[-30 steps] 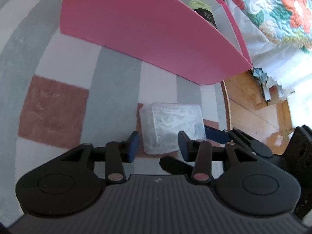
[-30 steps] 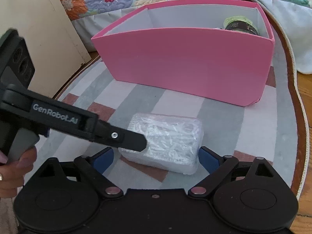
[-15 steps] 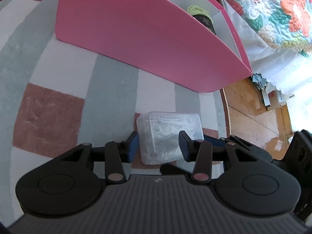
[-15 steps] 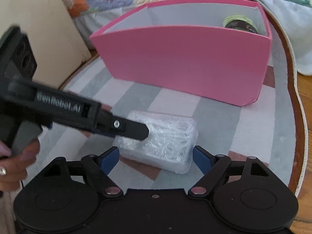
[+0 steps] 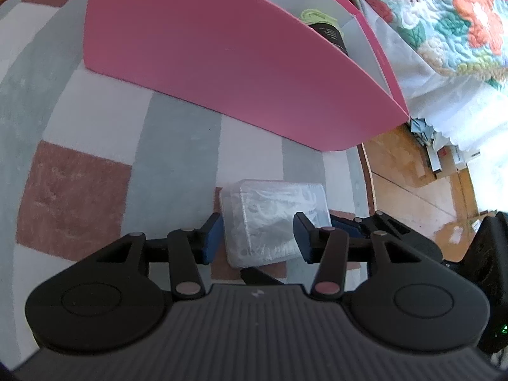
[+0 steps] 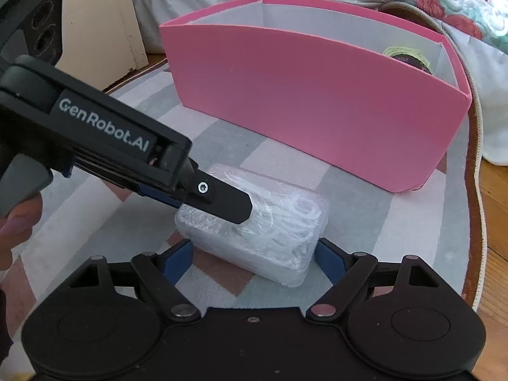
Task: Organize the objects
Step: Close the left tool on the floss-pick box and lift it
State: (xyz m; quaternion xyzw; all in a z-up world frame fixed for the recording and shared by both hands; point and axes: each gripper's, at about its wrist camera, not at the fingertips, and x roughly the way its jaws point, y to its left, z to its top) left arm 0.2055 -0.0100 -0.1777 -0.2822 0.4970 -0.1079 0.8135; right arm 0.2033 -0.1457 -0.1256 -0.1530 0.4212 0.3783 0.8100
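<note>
clear plastic box (image 6: 254,225) sits on the striped rug (image 5: 177,152) between your right gripper (image 6: 254,258) jaws, spread wide and gripping nothing; your left gripper (image 5: 257,236) jaws are opening around it, before the pink bin (image 6: 311,120).

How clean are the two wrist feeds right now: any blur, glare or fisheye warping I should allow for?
Left wrist view: sharp at the clear plastic box, sunlight washing out the wooden floor, pink bin bowed by the fisheye. Right wrist view: evenly lit, crisp box, bin wall curved.
</note>
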